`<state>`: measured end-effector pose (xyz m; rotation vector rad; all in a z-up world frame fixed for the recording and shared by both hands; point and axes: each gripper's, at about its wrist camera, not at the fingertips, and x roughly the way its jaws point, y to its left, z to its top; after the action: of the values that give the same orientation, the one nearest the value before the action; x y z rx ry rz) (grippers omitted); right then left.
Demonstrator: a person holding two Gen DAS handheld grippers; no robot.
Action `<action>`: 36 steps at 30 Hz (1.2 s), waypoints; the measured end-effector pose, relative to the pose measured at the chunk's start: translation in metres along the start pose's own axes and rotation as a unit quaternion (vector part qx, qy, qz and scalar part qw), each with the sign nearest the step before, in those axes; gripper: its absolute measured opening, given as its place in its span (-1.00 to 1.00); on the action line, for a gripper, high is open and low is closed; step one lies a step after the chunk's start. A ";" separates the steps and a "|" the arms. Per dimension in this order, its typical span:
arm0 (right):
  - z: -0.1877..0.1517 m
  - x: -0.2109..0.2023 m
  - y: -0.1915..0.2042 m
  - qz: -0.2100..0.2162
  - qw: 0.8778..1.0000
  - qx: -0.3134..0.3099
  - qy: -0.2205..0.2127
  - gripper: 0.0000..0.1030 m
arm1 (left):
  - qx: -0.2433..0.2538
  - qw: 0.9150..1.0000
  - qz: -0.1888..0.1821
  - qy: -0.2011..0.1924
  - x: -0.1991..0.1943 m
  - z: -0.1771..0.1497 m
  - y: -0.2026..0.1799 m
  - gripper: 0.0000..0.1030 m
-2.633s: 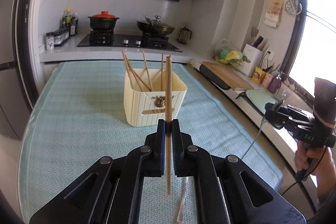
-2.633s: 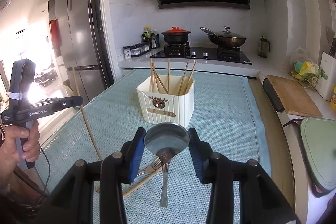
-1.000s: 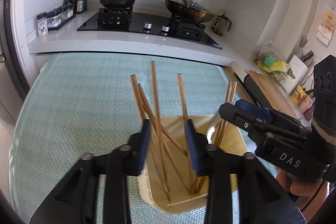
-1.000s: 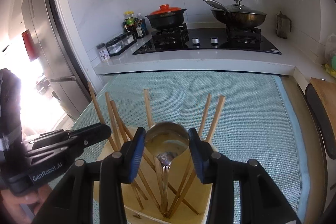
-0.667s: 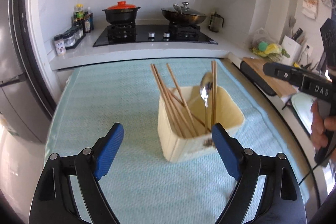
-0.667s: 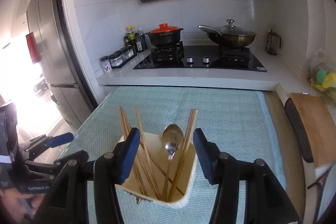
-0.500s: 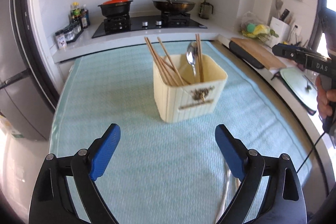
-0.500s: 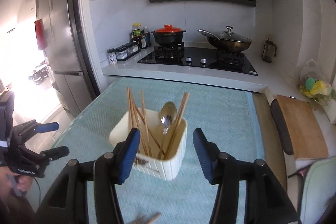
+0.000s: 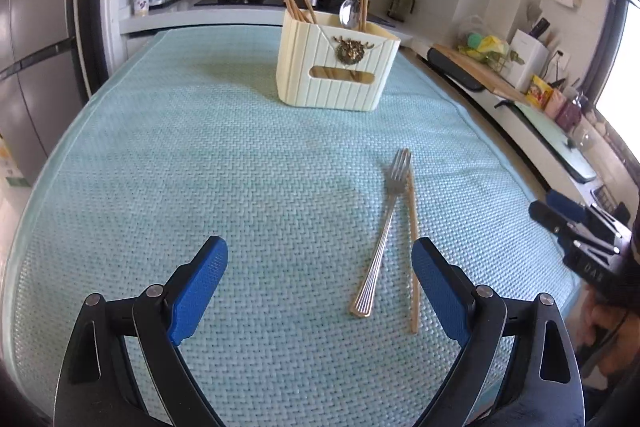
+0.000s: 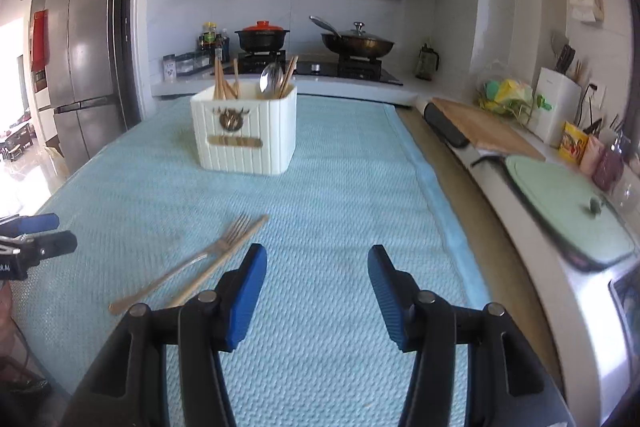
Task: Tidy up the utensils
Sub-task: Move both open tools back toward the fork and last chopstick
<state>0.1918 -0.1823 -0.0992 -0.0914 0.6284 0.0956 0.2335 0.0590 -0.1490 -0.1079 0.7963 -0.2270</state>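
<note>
A teal-matted surface (image 9: 200,167) carries a cream holder (image 9: 336,67) near its far edge; 1 fork (image 9: 384,231) and what looks like 1 chopstick (image 9: 412,247) lie nearer. The left gripper (image 9: 320,267) and right gripper (image 10: 316,283) both gape, empty.

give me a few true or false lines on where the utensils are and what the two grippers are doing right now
1. The silver metal fork lies on the light blue woven mat. True.
2. The single loose wooden chopstick stands in the cream ribbed plastic holder. False: it lies on the mat beside the fork.
3. A silver metal spoon stands in the holder with wooden chopsticks. True.
4. The left gripper clamps the fork. False: its jaws are open and empty.
5. The right gripper holds a spoon. False: nothing is between its jaws.
</note>
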 end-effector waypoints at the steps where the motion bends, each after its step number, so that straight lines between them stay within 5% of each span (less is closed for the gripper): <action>1: -0.007 0.005 0.003 0.009 1.000 -0.002 0.011 0.04 | 0.007 1.000 0.006 0.001 0.001 -0.001 -0.003 0.82; 9: -0.018 0.005 0.008 0.035 0.999 0.028 0.016 0.01 | 0.018 1.000 0.021 -0.007 -0.003 -0.009 -0.010 0.82; 20: -0.032 0.022 0.031 0.073 0.995 0.022 0.058 -0.33 | 0.020 0.999 0.037 -0.010 -0.003 -0.012 -0.009 0.82; 36: 0.000 0.074 0.055 0.107 0.989 -0.004 0.100 -0.37 | 0.005 0.999 0.042 -0.015 -0.005 -0.011 -0.004 0.82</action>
<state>0.2451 -0.1231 -0.1458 -0.0423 0.8368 0.2990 0.2214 0.0563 -0.1522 -0.0677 0.7676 -0.1501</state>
